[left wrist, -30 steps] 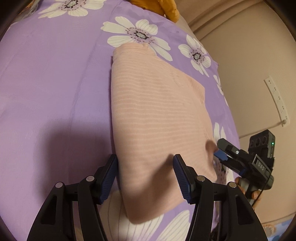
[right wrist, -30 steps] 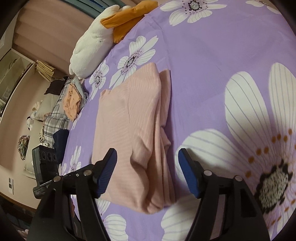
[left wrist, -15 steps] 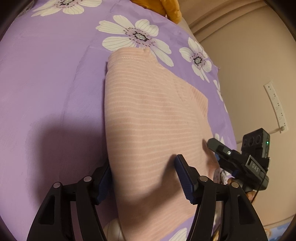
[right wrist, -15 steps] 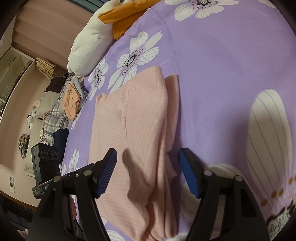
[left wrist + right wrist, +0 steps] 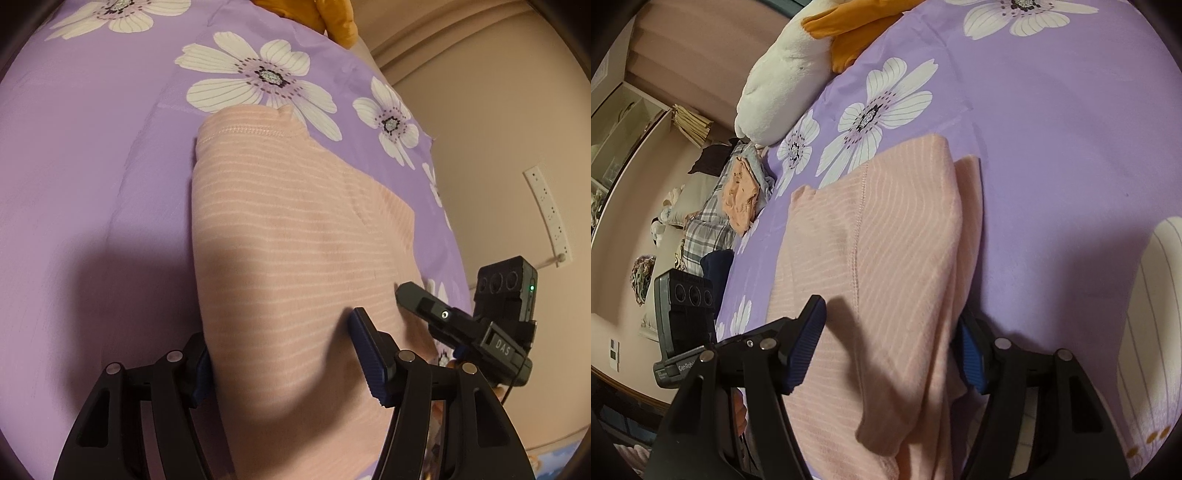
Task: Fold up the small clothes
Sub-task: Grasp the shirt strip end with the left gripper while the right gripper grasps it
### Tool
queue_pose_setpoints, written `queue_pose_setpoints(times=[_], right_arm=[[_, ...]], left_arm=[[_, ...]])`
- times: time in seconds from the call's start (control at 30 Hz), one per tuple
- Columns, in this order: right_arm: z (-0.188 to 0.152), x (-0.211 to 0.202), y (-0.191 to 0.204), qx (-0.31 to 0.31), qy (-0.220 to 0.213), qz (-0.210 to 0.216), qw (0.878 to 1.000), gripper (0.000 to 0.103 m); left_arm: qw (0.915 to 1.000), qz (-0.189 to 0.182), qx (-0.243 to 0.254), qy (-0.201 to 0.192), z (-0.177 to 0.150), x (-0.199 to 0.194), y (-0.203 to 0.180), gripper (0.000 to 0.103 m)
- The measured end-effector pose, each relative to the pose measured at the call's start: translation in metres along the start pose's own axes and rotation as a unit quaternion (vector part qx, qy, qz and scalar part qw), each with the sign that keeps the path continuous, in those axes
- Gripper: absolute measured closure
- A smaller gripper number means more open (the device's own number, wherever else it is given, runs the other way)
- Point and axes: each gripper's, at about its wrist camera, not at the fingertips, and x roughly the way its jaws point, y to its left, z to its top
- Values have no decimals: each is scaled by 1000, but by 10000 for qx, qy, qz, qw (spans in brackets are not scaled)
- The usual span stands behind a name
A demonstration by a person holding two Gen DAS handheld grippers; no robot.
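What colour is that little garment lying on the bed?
Pale peach-pink garment with thin lighter stripes, clearest in the left wrist view.

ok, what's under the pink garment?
The pink garment lies on the purple floral bedsheet, which shows all around it. Folded pink layers peek out along one edge. Anything else beneath is covered.

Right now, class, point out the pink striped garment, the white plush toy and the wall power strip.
pink striped garment (image 5: 288,236), left wrist view, middle of its folded top.
white plush toy (image 5: 775,81), right wrist view, white body.
wall power strip (image 5: 550,218), left wrist view, mid-length.
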Motion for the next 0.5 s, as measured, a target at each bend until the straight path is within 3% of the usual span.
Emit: queue_pose_setpoints(times=[0.5], right_arm=[[7, 11, 7, -189, -62, -208, 9996, 48]], left_arm=[[9999, 53, 105, -17, 10, 8, -6, 40]])
